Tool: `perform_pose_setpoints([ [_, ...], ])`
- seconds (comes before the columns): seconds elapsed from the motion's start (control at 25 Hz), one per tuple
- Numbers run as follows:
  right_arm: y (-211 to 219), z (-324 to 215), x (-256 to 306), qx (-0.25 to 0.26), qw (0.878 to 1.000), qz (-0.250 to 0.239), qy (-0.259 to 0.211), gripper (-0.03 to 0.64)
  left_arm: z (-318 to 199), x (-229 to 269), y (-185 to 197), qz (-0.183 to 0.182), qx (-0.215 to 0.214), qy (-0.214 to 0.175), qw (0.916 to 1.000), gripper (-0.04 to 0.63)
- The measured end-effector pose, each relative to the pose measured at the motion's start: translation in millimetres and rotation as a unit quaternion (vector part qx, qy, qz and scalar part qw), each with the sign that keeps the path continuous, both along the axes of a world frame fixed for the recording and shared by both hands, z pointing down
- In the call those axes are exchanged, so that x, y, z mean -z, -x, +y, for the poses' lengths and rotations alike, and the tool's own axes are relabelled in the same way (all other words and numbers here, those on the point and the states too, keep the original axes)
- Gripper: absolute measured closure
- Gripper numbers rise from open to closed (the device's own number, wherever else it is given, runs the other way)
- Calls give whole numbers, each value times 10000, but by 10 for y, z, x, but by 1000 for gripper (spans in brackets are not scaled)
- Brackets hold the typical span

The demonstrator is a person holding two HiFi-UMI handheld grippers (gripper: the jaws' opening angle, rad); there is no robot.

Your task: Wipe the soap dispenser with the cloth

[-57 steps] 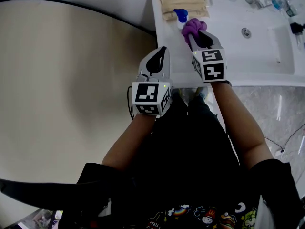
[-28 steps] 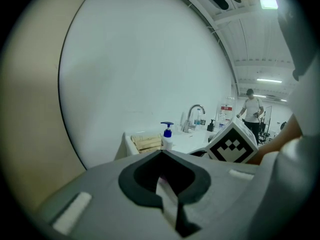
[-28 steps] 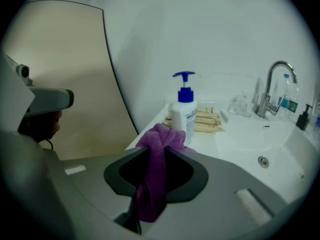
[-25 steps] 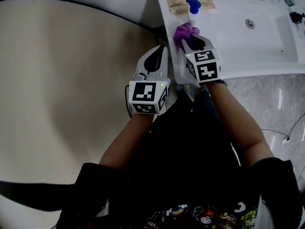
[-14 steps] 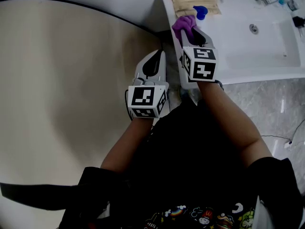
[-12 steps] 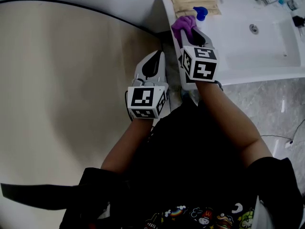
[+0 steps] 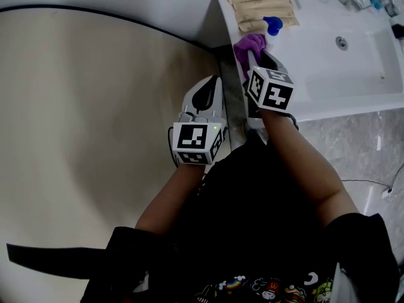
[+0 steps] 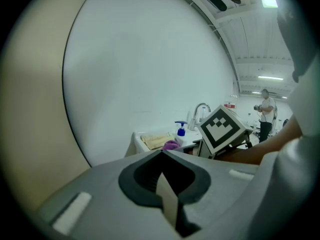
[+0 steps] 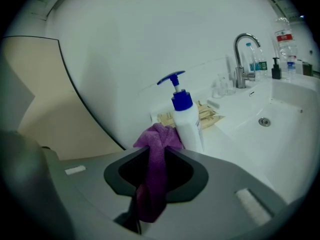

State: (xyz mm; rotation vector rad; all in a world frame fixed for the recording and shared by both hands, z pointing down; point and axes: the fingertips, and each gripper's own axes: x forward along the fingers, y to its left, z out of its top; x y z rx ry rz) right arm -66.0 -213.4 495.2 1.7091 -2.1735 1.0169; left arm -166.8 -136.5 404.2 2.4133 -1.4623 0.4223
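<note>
Currently, the right gripper has its jaws clamped on the cloth, a purple strip that runs up between the pads and ends in a bunch past the tips. The dispenser, a white bottle with a blue pump, stands upright on the white counter. In the right gripper view the bunch sits at the lower left of the dispenser and appears to meet its side; actual contact cannot be confirmed. In the head view the cloth lies just on the near side of the dispenser. The right gripper points at the dispenser from that side, angled downward.

The left gripper is well apart from the dispenser, off the counter on the near left, over the beige floor. Its jaws are closed together with nothing between them, as the left gripper view shows.

Behind the dispenser lies a stack of tan packets, either touching it or just beside it. To the right of the dispenser the basin is sunk in the counter, and its drain shows in the bottom. The tap stands farther right and behind the dispenser, with bottles past it. In the left gripper view a person stands far behind the dispenser, at the right
</note>
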Motion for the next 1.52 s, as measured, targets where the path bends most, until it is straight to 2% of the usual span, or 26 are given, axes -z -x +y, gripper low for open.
perform_pose_setpoints([
  [0.4, -23, 10, -280, -5, 9996, 124, 235, 504, -75, -47, 28, 27, -22, 18, 10000, 595],
  [0.84, -2, -147, 395, 95, 9985, -44, -540, 504, -35, -15, -23, 124, 30, -65, 9999, 595],
  [1.16, -7, -208, 201, -161, 9994, -55, -303, 503, 14, 69, 58, 52, 18, -55, 10000, 595],
  [1.52, -57, 18, -157, 43, 9996, 271, 70, 503, 70, 4, 5, 78, 3, -32, 10000, 595],
])
